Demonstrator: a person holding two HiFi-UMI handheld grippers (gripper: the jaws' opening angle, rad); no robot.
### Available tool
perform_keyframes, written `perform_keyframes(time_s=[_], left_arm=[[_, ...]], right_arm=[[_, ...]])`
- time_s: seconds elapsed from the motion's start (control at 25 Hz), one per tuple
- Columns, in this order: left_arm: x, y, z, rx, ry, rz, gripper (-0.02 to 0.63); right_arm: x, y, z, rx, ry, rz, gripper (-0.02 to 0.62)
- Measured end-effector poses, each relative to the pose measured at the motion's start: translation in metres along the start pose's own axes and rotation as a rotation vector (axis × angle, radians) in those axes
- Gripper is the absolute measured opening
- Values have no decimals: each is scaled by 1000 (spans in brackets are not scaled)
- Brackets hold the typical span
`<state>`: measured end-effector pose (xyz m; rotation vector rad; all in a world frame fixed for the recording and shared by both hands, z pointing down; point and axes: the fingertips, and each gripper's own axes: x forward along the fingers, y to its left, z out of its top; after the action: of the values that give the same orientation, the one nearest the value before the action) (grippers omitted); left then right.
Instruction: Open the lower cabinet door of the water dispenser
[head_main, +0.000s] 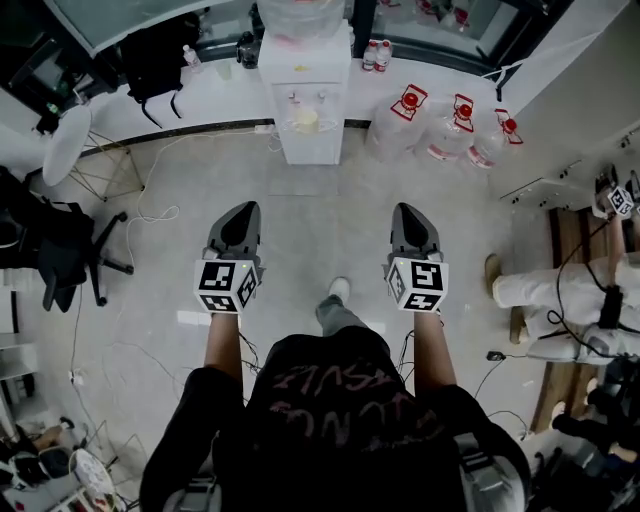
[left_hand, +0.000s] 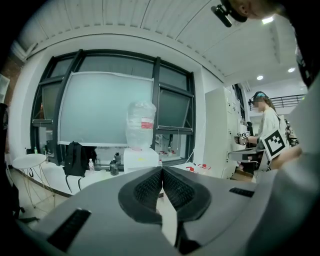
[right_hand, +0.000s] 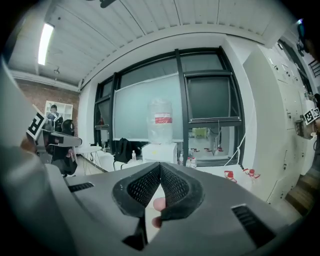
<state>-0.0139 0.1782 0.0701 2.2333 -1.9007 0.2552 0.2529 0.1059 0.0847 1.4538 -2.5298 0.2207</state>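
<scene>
water dispenser stands well ahead of me, just as far from both; left gripper and right gripper are pressed together, empty.

The head view looks steeply down from above the person, with the left gripper and right gripper at mid-frame and the dispenser well off at top centre. Each gripper view sits low behind its own jaws and faces nearly level. Both show that same dispenser, far off, at frame centre before the window.
</scene>
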Motion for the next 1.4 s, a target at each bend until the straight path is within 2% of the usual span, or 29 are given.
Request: perform_keyframes(time_s=[0.28,0.68,0.84,1.0,1.4], left_arm=[[57,19,1,2,50,39,12],[107,34,5,15,81,33,12],[133,43,5,26,82,0,12],[166,69,4,11,87,-24,12],[259,147,-13,-28,141,-139,12]], right_arm=[[72,-30,5,-10,23,45,15],[120,-42,0,-7,59,66,14],[143,-47,0,-8,73,46,15],[175,-42,1,-16,93,27,15],[271,-28,3,-7,152,-101,15]])
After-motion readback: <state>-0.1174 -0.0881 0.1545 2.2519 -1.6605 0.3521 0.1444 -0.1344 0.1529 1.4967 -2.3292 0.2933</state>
